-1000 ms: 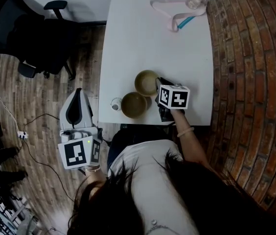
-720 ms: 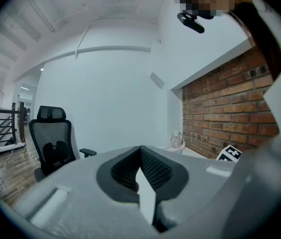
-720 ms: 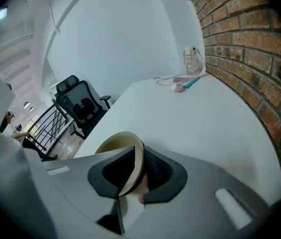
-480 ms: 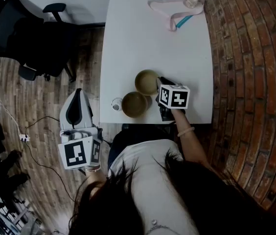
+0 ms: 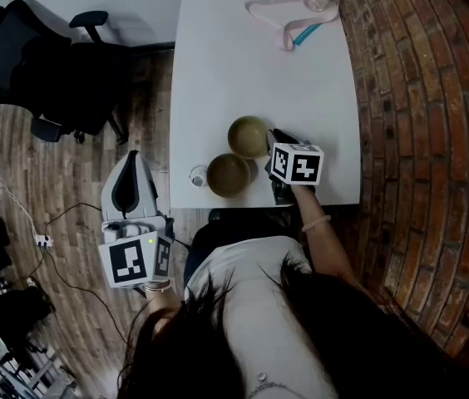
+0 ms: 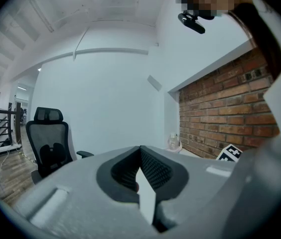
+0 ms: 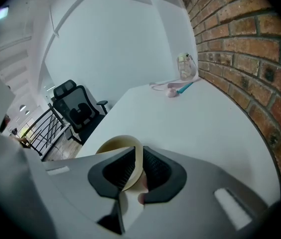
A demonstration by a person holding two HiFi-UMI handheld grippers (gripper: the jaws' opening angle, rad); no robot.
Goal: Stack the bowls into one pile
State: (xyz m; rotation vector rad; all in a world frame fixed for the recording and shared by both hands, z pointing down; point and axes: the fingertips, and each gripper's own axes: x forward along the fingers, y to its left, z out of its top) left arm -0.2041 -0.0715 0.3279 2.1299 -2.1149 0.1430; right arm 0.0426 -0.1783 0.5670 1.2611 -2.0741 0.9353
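Office chair [image 5: 43, 65] left of the white table [image 5: 251, 73], brick wall [image 5: 417, 140] on the right. Pink strap [image 5: 283, 32] at its far end.

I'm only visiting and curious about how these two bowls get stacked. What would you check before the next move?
1. Grip: right gripper is shut on the rim of the far bowl: ok.
2. Target: near bowl sits upright and empty on the table: ok.
3. Way between the two bowls is free: ok.
4. The left gripper is shut, empty and held off the table: ok.
5. Grip is firm enough to lift: cannot tell.
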